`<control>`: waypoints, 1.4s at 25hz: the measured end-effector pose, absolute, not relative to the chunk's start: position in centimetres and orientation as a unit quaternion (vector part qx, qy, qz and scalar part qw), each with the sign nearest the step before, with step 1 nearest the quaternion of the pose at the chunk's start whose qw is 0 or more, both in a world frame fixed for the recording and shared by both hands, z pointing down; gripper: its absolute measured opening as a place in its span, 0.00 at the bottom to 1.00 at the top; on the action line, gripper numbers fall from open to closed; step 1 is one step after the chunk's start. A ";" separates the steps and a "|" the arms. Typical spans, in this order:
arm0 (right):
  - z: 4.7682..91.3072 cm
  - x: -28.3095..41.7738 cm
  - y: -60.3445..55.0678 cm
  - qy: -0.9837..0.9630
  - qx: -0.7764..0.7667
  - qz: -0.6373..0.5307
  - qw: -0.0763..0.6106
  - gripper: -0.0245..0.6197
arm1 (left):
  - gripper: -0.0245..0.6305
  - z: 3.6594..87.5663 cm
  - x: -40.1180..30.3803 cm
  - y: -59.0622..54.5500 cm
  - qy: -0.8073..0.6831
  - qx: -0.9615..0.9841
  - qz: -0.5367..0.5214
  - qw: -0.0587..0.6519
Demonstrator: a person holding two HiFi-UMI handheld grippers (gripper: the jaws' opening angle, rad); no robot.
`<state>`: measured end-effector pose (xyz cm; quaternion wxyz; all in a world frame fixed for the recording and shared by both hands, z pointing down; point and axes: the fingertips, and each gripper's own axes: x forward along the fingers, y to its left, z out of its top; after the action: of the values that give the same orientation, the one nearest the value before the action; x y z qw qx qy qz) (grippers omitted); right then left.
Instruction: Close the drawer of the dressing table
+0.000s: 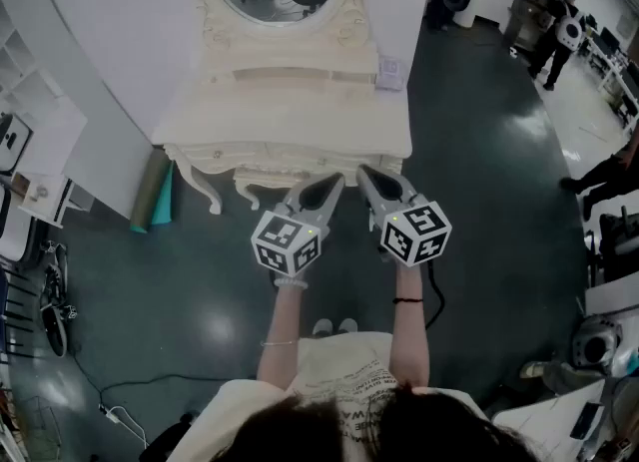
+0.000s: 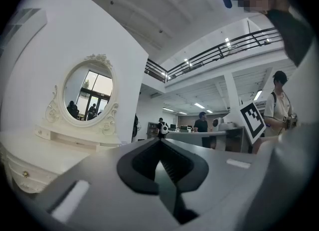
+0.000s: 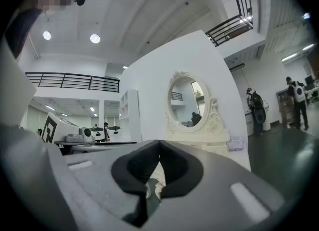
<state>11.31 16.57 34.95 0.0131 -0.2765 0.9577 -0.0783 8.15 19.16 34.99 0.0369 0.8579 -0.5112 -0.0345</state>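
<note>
The cream carved drawer front (image 1: 268,179) of the ornate cream wooden dressing table (image 1: 285,101) lies just ahead of our left claw (image 1: 332,183), a little to its left. It seems to stand slightly proud under the worktop (image 1: 220,136), though we cannot be sure. Our left claw and right claw (image 1: 365,173) are both pinched tight on nothing, level and side by side. Pushing off-centre with such narrow tips could, we judge, skew and jam the drawer, or slip off the carving and shove the light table away.
</note>
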 end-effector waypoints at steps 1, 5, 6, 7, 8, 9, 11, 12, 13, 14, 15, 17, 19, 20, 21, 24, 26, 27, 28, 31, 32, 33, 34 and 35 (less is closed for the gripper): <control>35.0 11.3 16.6 0.958 -0.276 -0.078 0.013 0.04 | 0.04 35.0 8.2 19.1 -0.511 0.858 -0.034 0.037; 35.1 11.4 16.2 0.958 -0.275 -0.078 0.011 0.04 | 0.04 35.3 8.4 18.7 -0.510 0.858 -0.034 0.041; 35.1 11.5 16.1 0.958 -0.276 -0.078 0.011 0.04 | 0.04 35.3 8.5 18.6 -0.510 0.858 -0.034 0.042; 35.2 11.5 16.0 0.958 -0.277 -0.079 0.010 0.04 | 0.04 35.4 8.5 18.5 -0.510 0.858 -0.034 0.043; 35.2 11.6 15.8 0.957 -0.279 -0.079 0.009 0.04 | 0.04 35.4 8.5 18.4 -0.510 0.858 -0.034 0.043; 35.2 11.7 15.7 0.957 -0.279 -0.079 0.009 0.04 | 0.04 35.4 8.5 18.3 -0.510 0.858 -0.035 0.044; 35.3 11.9 15.3 0.956 -0.281 -0.080 0.009 0.04 | 0.04 35.6 8.7 18.1 -0.511 0.858 -0.035 0.046; 35.4 12.0 15.2 0.956 -0.281 -0.082 0.010 0.04 | 0.04 35.7 8.8 18.0 -0.511 0.857 -0.035 0.047; 35.5 12.1 15.1 0.956 -0.281 -0.083 0.010 0.04 | 0.04 35.9 8.9 18.0 -0.512 0.857 -0.036 0.049; 35.6 12.2 15.0 0.956 -0.281 -0.085 0.010 0.04 | 0.04 36.1 9.0 18.0 -0.514 0.856 -0.036 0.051; 35.8 12.2 15.0 0.956 -0.280 -0.086 0.010 0.04 | 0.04 36.3 9.0 18.1 -0.516 0.854 -0.036 0.053; 36.2 12.2 15.0 0.957 -0.277 -0.091 0.009 0.04 | 0.04 36.8 9.0 18.2 -0.520 0.851 -0.036 0.058; 36.6 12.0 14.8 0.957 -0.273 -0.096 0.007 0.04 | 0.04 37.3 8.8 18.1 -0.524 0.848 -0.036 0.063; 36.9 11.9 14.7 0.958 -0.271 -0.098 0.006 0.04 | 0.04 37.5 8.7 18.0 -0.526 0.847 -0.035 0.065; 37.0 11.9 14.6 0.958 -0.270 -0.100 0.005 0.04 | 0.04 37.6 8.7 17.9 -0.528 0.846 -0.034 0.067; 37.2 11.6 14.2 0.959 -0.265 -0.104 0.006 0.04 | 0.04 37.9 8.3 17.6 -0.533 0.843 -0.033 0.070; 37.4 11.3 13.7 0.959 -0.263 -0.106 0.009 0.04 | 0.04 38.1 8.0 17.3 -0.535 0.842 -0.031 0.071; 37.5 11.2 13.5 0.959 -0.262 -0.108 0.010 0.04 | 0.04 38.2 7.9 17.1 -0.535 0.841 -0.030 0.072; 37.6 11.1 13.2 0.959 -0.262 -0.109 0.010 0.04 | 0.04 38.2 7.7 16.8 -0.535 0.841 -0.030 0.073; 37.9 10.4 12.1 0.959 -0.261 -0.110 0.009 0.04 | 0.04 38.4 6.9 15.7 -0.537 0.840 -0.032 0.073; 37.9 10.2 11.6 0.959 -0.261 -0.110 0.009 0.04 | 0.04 38.5 6.7 15.2 -0.537 0.840 -0.033 0.073; 37.9 10.0 11.1 0.959 -0.261 -0.109 0.009 0.04 | 0.04 38.5 6.5 14.6 -0.537 0.840 -0.033 0.073; 38.0 9.9 10.6 0.959 -0.261 -0.109 0.008 0.04 | 0.04 38.4 6.3 14.1 -0.537 0.840 -0.034 0.073; 38.0 9.8 10.0 0.959 -0.262 -0.110 0.007 0.04 | 0.04 38.4 6.2 13.6 -0.536 0.840 -0.034 0.073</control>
<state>9.77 10.04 38.03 0.0068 -0.2622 0.9587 -0.1099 6.18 13.58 38.40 0.0731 0.8404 -0.5359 -0.0342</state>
